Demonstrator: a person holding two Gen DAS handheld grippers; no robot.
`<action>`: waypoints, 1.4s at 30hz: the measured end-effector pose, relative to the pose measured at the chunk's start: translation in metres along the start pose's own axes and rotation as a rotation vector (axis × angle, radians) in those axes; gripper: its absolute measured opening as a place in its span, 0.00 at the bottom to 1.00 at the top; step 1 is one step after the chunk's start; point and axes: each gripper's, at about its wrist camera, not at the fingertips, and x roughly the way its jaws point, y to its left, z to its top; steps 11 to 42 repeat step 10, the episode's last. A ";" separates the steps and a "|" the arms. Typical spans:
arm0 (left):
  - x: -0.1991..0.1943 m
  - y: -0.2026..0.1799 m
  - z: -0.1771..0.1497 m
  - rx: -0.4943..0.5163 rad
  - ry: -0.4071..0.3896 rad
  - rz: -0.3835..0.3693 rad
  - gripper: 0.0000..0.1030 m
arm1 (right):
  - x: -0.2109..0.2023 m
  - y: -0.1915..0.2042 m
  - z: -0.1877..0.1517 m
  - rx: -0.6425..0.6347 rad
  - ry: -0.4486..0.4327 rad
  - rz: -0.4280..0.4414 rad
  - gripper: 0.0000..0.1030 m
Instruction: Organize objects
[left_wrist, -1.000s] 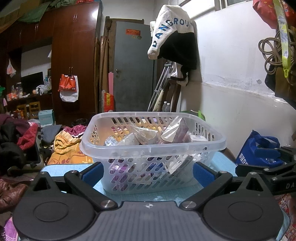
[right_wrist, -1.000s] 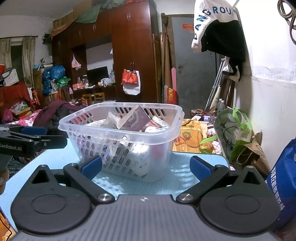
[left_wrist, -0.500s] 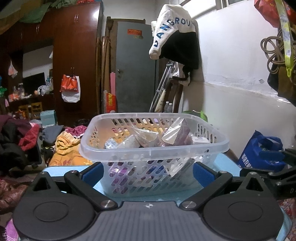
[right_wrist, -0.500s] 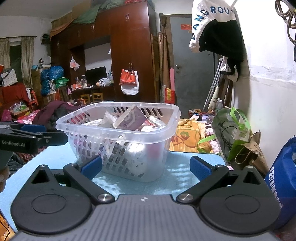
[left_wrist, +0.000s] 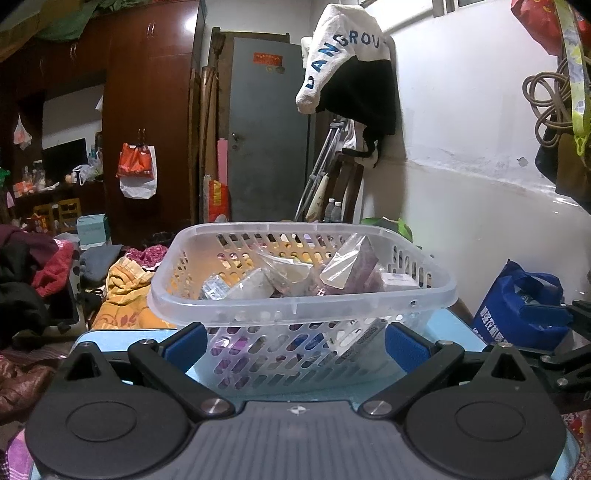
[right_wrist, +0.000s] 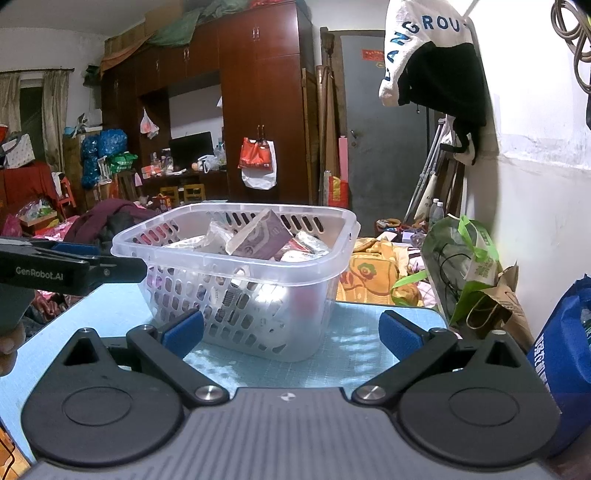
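A clear plastic basket (left_wrist: 295, 310) with slotted walls stands on a light blue table (right_wrist: 354, 339). It holds several packets, among them a purple pack (left_wrist: 354, 269) and a clear wrapped pack (left_wrist: 284, 269). My left gripper (left_wrist: 295, 345) is open and empty, its blue fingertips (left_wrist: 184, 345) close to the basket's near wall. My right gripper (right_wrist: 291, 334) is open and empty, level with the basket's (right_wrist: 236, 266) right corner. The left gripper also shows at the left edge of the right wrist view (right_wrist: 74, 269).
A blue bag (left_wrist: 521, 306) stands at the table's right side by the white wall. A green bag and a paper bag (right_wrist: 476, 277) sit behind the table's far right corner. Clothes (left_wrist: 33, 280) are piled to the left. A wardrobe and a grey door stand behind.
Both grippers have shifted slightly; the basket sits a little lower and nearer in the left wrist view. Nothing was taken hold of or let go.
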 end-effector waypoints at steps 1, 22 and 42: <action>0.000 -0.001 0.000 0.004 -0.001 0.000 1.00 | 0.000 0.000 0.000 0.000 0.000 0.000 1.00; 0.001 -0.007 0.000 0.018 -0.010 -0.003 1.00 | 0.000 -0.001 0.000 0.002 0.003 -0.002 1.00; 0.001 -0.007 0.000 0.018 -0.010 -0.003 1.00 | 0.000 -0.001 0.000 0.002 0.003 -0.002 1.00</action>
